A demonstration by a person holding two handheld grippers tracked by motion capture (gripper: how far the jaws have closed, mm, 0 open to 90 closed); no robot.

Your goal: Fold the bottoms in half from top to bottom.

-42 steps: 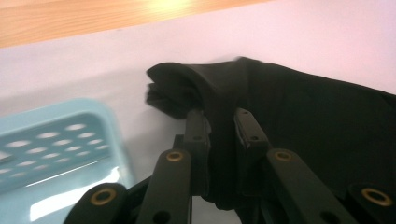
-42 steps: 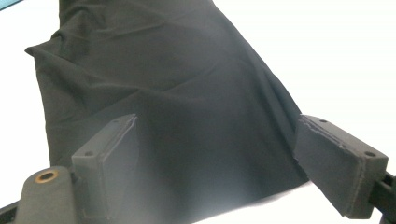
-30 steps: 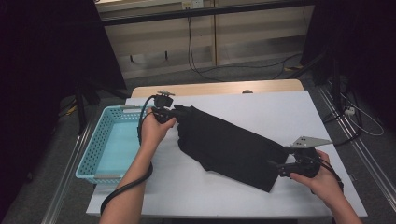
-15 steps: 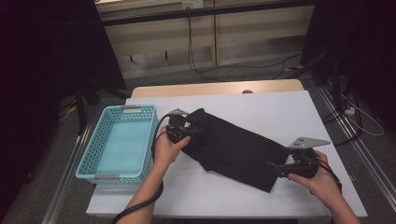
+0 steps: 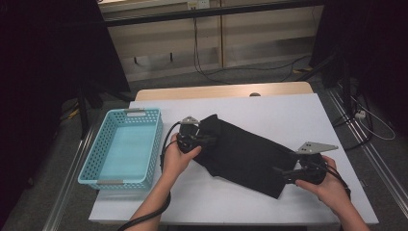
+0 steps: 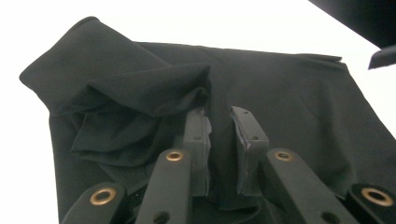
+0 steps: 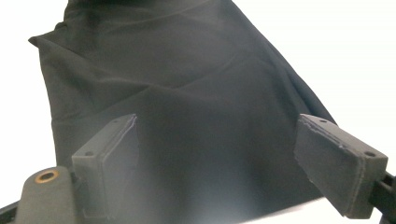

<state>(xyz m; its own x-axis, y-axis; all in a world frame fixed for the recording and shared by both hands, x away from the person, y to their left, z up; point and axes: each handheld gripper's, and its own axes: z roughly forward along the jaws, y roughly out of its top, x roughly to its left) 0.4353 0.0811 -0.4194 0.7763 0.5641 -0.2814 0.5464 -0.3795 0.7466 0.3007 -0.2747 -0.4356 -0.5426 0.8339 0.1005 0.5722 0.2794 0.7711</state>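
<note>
A black cloth lies slantwise across the white table, its left end bunched into folds. My left gripper is at that left end. In the left gripper view the two jaws stand close together with a fold of the cloth pinched between them, so my left gripper is shut on it. My right gripper rests at the cloth's lower right end. In the right gripper view the cloth spreads flat under the wide-apart jaws of my right gripper, which is open.
A light blue plastic basket with nothing in it stands at the table's left edge, close to my left hand. Bare white tabletop extends behind and to the right of the cloth. Cables lie on the floor beyond the table.
My left gripper has moved right and toward me, away from the basket, taking the cloth's left end with it and bunching it. The right gripper has stayed put.
</note>
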